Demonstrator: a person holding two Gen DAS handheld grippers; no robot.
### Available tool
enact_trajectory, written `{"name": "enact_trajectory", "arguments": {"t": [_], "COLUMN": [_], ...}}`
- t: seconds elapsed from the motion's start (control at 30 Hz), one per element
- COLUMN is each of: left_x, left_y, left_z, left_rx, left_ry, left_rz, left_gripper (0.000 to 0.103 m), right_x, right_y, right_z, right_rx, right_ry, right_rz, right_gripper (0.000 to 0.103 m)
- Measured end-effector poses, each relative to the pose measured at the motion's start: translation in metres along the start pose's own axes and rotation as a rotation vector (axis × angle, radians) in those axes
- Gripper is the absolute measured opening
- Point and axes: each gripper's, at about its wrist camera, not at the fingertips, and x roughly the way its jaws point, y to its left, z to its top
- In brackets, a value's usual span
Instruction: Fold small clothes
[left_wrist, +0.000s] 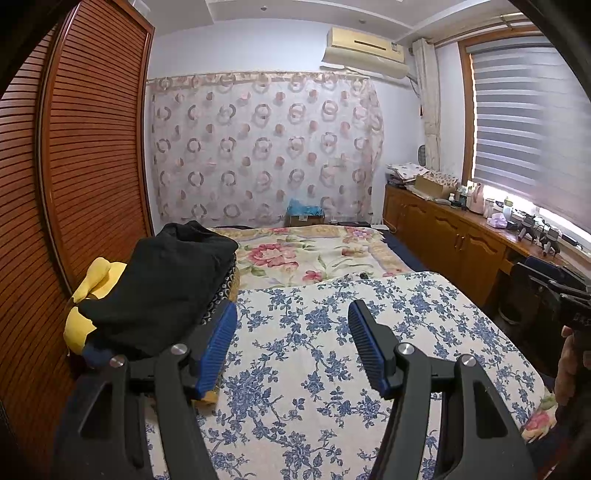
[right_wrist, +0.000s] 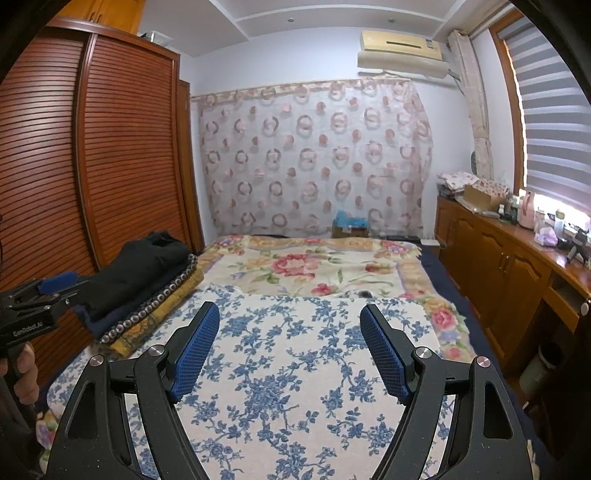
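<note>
Hovering over the bed, both grippers hang with nothing between their blue-padded fingers. The left gripper (left_wrist: 291, 314) has its fingers spread apart above the blue-flowered white cloth (left_wrist: 332, 354) that covers the near part of the bed, and the right gripper (right_wrist: 290, 319) is spread wider over the same cloth (right_wrist: 295, 369), neither touching it as far as I can see. The clothes sit in a pile at the left edge of the bed, beside the slatted wooden wardrobe (left_wrist: 92, 147): a black garment (left_wrist: 162, 284) lies on top, a yellow piece (left_wrist: 94, 280) pokes out on the wardrobe side, and under the black one the right wrist view shows a dark layer edged with round silvery studs (right_wrist: 151, 306). The left gripper's left finger is just beside that pile. Beyond the blue-flowered cloth lies a blanket with red roses (left_wrist: 295, 254). A hand (left_wrist: 570, 365) grips the right tool at the right edge of the left view. Along the right wall runs a wooden counter (left_wrist: 461, 232) crowded with small bottles, under a window with striped blinds (left_wrist: 528, 122).
</note>
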Motion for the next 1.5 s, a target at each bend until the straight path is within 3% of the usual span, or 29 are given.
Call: {"name": "enact_trajectory", "arguments": {"t": [1.5], "left_x": [-0.011], "left_y": [-0.004], "left_z": [0.005], "left_rx": [0.001], "left_ry": [-0.019], "left_rz": [-0.009], "left_gripper": [0.063], "right_x": [-0.001], "right_y": [-0.005], "right_z": [-0.003], "right_rx": [0.002], "right_ry": [-0.006], "right_rz": [-0.008], "right_gripper": [0.081]}}
